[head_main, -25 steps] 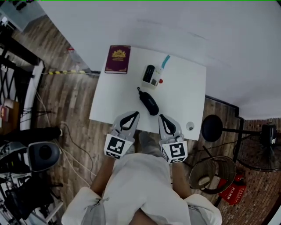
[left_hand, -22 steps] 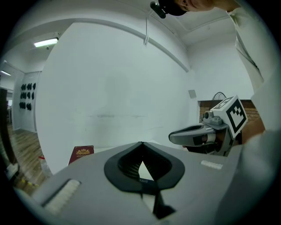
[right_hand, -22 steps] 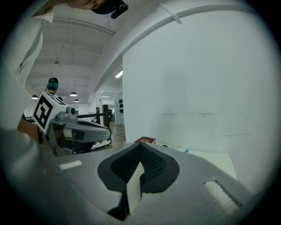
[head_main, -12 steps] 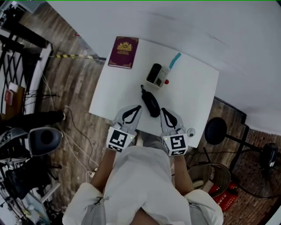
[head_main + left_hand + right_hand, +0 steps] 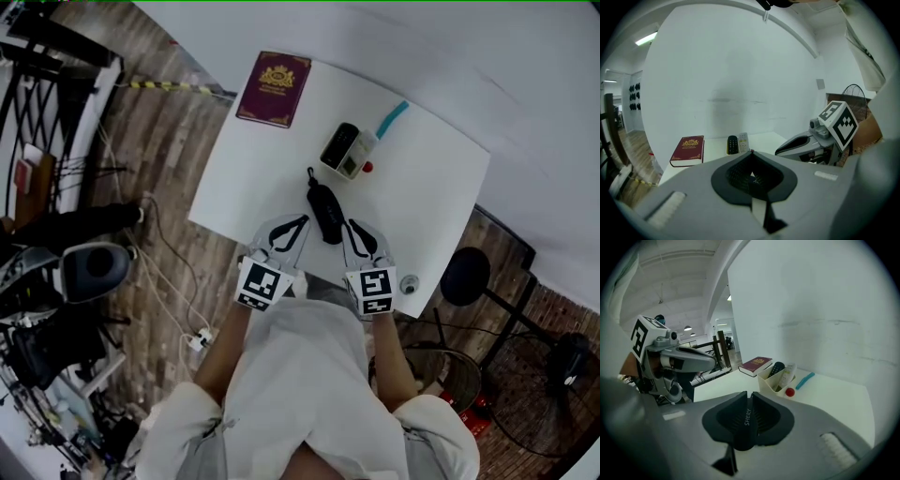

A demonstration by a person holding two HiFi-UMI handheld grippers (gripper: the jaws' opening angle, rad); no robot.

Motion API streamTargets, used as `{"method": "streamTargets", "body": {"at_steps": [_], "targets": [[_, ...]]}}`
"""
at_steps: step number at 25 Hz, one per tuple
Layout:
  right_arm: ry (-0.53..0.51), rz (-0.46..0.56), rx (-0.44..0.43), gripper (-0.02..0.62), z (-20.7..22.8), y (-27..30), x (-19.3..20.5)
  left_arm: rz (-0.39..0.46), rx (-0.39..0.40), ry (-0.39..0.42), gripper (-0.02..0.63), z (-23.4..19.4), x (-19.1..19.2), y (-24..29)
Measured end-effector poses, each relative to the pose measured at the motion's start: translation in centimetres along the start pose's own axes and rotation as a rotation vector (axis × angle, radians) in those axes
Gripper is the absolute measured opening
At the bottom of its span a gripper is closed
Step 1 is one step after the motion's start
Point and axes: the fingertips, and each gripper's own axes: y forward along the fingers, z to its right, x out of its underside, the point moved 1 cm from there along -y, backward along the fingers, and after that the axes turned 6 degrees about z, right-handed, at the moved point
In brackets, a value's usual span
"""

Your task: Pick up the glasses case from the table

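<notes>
The black glasses case [image 5: 325,211] lies lengthwise near the front edge of the white table [image 5: 253,169], its cord end pointing away from me. My left gripper [image 5: 298,220] sits just left of the case's near end with its jaws shut and nothing in them. My right gripper [image 5: 351,225] sits just right of it; its jaws are opening by a thin slit, with nothing between them. In the left gripper view [image 5: 751,153] and the right gripper view [image 5: 749,395] the case is hidden below the gripper bodies.
A maroon book [image 5: 274,87] lies at the table's far left corner. A cream organizer [image 5: 347,152] with remotes stands behind the case, with a red ball [image 5: 367,168] and a teal stick [image 5: 392,119] beside it. A small round thing [image 5: 408,283] sits at the front right corner.
Both grippers have come forward and down over the table's front edge, and they now flank the near end of the case. The right jaws show a thin slit.
</notes>
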Motion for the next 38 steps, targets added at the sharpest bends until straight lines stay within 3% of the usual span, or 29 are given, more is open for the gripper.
{"method": "streamTargets", "body": {"at_steps": [9,23,32,38], "targets": [[-0.002,-0.091,-0.043,0.073,-0.2,2.5,2.7,-0.064,0.011,-0.033,0.018,0.1,2.7,1.2],[0.03,-0.257,-0.007,0.266,-1.1,5.5,7.6,-0.103,0.065,-0.051,0.018,-0.7,5.0,1.3],[0.04,-0.336,-0.007,0.346,-1.4,7.0,9.6,-0.115,0.094,-0.055,0.018,-0.8,5.6,1.0],[0.043,-0.394,0.011,0.36,-1.2,7.8,11.0,-0.119,0.111,-0.056,0.018,-0.8,5.9,0.7]]}}
